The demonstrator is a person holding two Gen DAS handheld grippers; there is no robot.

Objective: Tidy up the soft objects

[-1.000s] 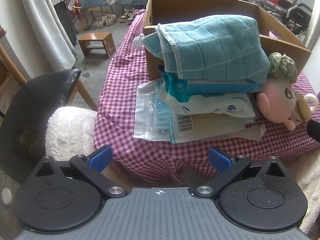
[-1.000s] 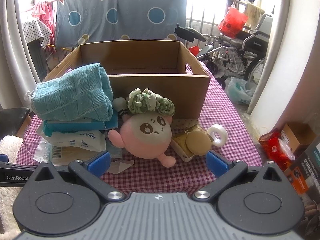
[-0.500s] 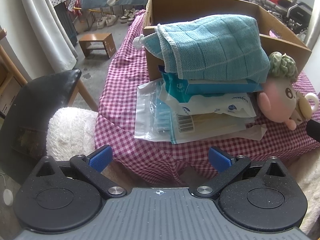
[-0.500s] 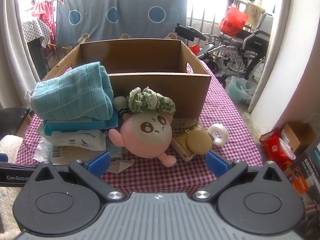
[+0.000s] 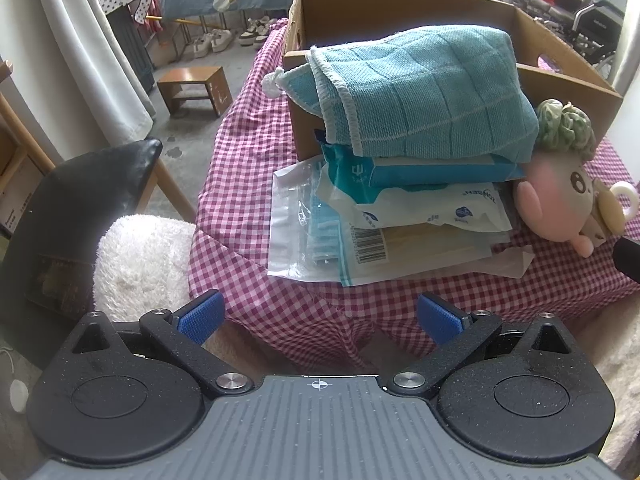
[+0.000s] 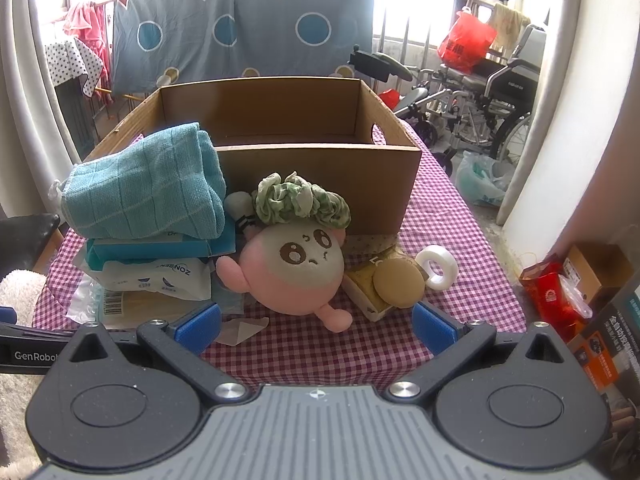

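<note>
A folded teal towel lies on a stack of wipe packs and plastic bags in front of an open cardboard box. A pink round plush with a green scrunchie on its head lies right of the stack. My left gripper is open and empty, short of the table's near edge. My right gripper is open and empty, just in front of the plush.
A round tan sponge on a yellow pack and a white tape roll lie right of the plush. The table has a pink checked cloth. A black chair with a white fluffy cushion stands left. Boxes stand right.
Both views have shifted only slightly; the right gripper has edged a little closer to the plush. Nothing was grasped or moved.
</note>
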